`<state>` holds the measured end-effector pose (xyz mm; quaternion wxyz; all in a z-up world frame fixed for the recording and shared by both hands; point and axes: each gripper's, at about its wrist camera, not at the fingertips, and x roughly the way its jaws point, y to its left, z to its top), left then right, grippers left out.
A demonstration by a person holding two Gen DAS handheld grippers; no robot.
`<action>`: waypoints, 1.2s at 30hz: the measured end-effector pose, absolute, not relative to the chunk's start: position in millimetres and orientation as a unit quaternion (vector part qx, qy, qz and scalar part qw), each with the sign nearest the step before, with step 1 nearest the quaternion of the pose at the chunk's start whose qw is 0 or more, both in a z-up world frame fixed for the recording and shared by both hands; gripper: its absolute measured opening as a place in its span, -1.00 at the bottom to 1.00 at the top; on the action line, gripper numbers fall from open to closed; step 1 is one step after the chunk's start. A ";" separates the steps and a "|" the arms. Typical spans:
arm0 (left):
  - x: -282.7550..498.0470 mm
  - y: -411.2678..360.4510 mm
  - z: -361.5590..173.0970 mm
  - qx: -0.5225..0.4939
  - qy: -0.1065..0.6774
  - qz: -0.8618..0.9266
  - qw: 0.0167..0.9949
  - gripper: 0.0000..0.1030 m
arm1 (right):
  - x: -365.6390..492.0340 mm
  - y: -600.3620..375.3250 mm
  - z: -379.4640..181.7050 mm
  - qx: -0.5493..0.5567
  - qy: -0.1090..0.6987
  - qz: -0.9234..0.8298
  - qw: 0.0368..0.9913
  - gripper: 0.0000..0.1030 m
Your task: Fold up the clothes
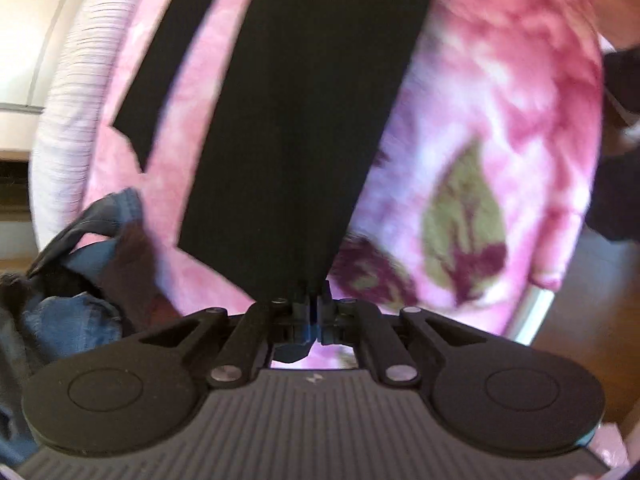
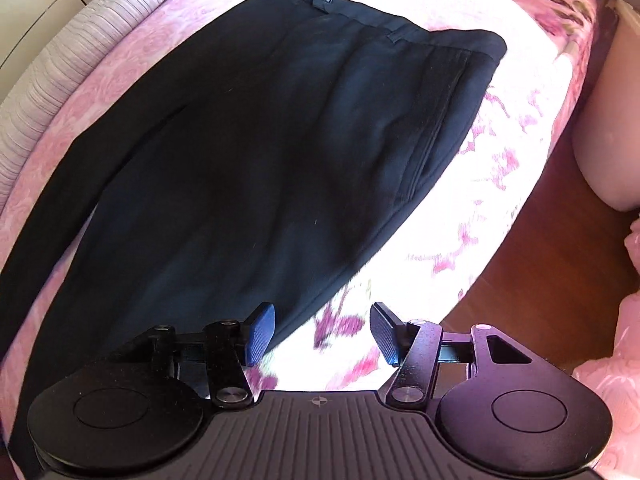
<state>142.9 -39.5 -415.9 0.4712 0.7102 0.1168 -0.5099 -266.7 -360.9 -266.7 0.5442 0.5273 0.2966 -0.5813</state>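
— Where are the trousers right now?

— The black trousers (image 2: 256, 152) lie spread flat on my bed, on the pink flowered blanket (image 2: 500, 128). From my right wrist view I see the waistband at the far end, with belt loops and a side pocket seam, and one leg running down toward the lower left corner.

— What is your left gripper doing?

— My left gripper (image 1: 314, 306) is pinched tight on the end of a trouser leg (image 1: 304, 120). The cloth runs away from the fingers as a long black strip across the blanket. A second black strip lies to its left, apart from it.

— And the right one?

— My right gripper (image 2: 322, 334) stands about half open with nothing between the blue pads (image 2: 262, 334). It hangs over the blanket at the near edge of the trousers; the left pad sits just over the black hem.

— Anything else nearby?

— A heap of blue and dark clothes (image 1: 80, 280) sits at the left edge of the bed, and a white ribbed cover (image 1: 64, 100) borders the blanket's far side.
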 end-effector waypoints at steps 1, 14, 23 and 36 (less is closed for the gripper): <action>143.6 -39.0 -415.1 0.709 0.119 -0.512 0.470 -0.97 | -267.4 -358.6 -264.5 0.530 0.293 -0.584 0.540 0.10; 152.1 -21.9 -368.3 0.696 0.166 -0.538 0.446 -0.71 | -258.1 -329.1 -207.5 0.515 0.237 -0.615 0.547 0.10; 170.1 -54.4 -279.9 0.530 0.315 -0.495 0.612 -0.17 | -192.8 -293.7 -180.0 0.374 0.363 -0.578 0.628 0.38; 124.6 -94.1 -218.3 0.401 0.360 -0.541 0.646 0.70 | -152.7 -184.7 -91.8 0.360 0.350 -0.571 0.650 0.49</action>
